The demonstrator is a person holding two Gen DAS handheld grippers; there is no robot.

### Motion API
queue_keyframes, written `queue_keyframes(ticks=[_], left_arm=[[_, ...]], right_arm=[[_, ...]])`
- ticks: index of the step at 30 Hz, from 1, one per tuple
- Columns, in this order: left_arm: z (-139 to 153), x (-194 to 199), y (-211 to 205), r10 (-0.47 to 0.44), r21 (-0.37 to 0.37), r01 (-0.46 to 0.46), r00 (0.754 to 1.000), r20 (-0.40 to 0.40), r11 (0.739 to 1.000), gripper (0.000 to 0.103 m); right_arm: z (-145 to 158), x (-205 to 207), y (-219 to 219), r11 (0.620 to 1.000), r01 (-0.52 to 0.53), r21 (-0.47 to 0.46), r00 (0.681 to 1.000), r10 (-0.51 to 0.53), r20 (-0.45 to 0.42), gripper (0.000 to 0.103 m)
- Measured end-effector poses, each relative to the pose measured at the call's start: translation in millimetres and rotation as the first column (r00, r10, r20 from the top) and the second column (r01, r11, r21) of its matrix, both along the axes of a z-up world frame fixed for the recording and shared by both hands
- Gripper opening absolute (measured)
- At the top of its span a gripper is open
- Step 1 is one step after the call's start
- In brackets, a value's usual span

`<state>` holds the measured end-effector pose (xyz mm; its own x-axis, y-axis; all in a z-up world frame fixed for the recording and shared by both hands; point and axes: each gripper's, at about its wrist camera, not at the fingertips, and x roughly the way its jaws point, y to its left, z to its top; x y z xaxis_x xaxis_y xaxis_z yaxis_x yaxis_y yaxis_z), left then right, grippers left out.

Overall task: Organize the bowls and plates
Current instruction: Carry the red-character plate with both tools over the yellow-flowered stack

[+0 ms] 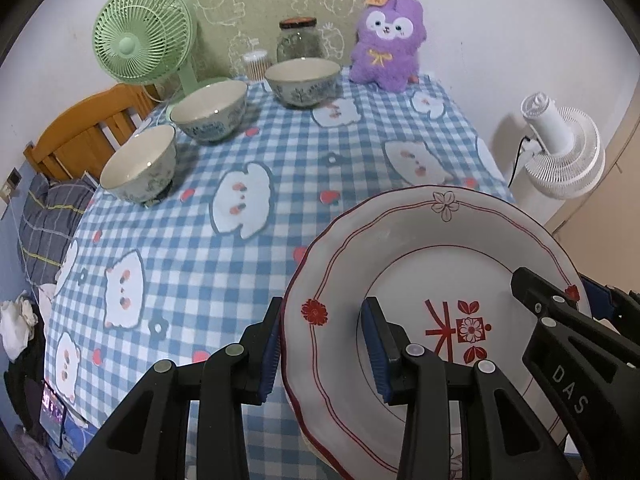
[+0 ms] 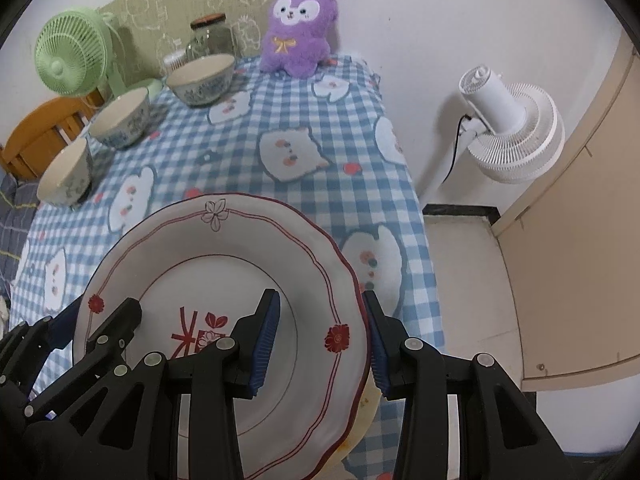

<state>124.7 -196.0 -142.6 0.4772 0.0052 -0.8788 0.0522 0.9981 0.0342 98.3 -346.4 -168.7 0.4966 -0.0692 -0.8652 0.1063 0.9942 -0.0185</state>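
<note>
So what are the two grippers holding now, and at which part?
Both hold the same plate by opposite sides of its rim: left gripper, right gripper.

The left tool has black plastic fingers with cut-out slots, round pale screw caps and ribbed blue pads. The right tool is built the same; white letters "DAS" mark one arm.
</note>
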Motion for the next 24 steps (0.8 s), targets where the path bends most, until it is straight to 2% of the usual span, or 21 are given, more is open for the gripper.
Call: queue_keyframes(ticks=[11,24], left_arm=[[-29,-7,-11,0.017,0.001,-0.017,0.998,-0.058,1.0,0.038],[-36,-9,-20,-0.002,0.036,0.003,0.999,-0.048,0.999,0.038]], right_arm=[[-27,0,-8,1.0,-0.011,0.001,0.999,0.011,-0.046,0.044],[-39,-2,-12,1.0,0.001,-0.009,0.998,-0.002,-0.058,0.044]])
